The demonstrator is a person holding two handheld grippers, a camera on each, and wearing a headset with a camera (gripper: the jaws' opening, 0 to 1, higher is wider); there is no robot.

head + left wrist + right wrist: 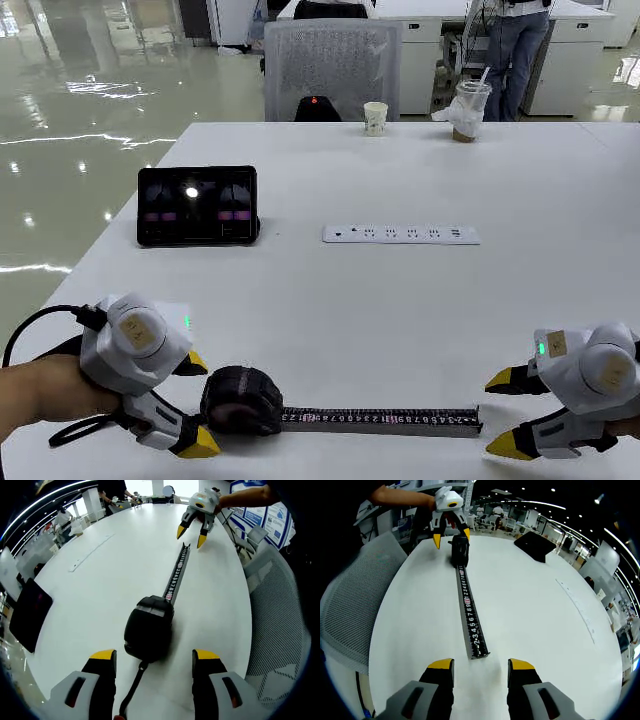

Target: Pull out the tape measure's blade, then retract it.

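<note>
A black tape measure case [242,400] lies on the white table [400,300] near the front edge. Its blade [380,420] is pulled out flat to the right. My left gripper [198,403] is open, with its yellow-tipped jaws on either side of the case's left end. In the left gripper view the case [149,627] sits just ahead of the open left gripper [154,655], and its strap trails back between the jaws. My right gripper [499,412] is open just past the blade's hooked end. In the right gripper view the blade [469,612] ends right before the open right gripper [481,664].
A dark tablet [197,205] stands at the left and a white power strip [400,234] lies mid-table. A paper cup [375,117] and a plastic cup [468,110] sit at the far edge. Beyond it are a mesh chair [330,70] and a standing person.
</note>
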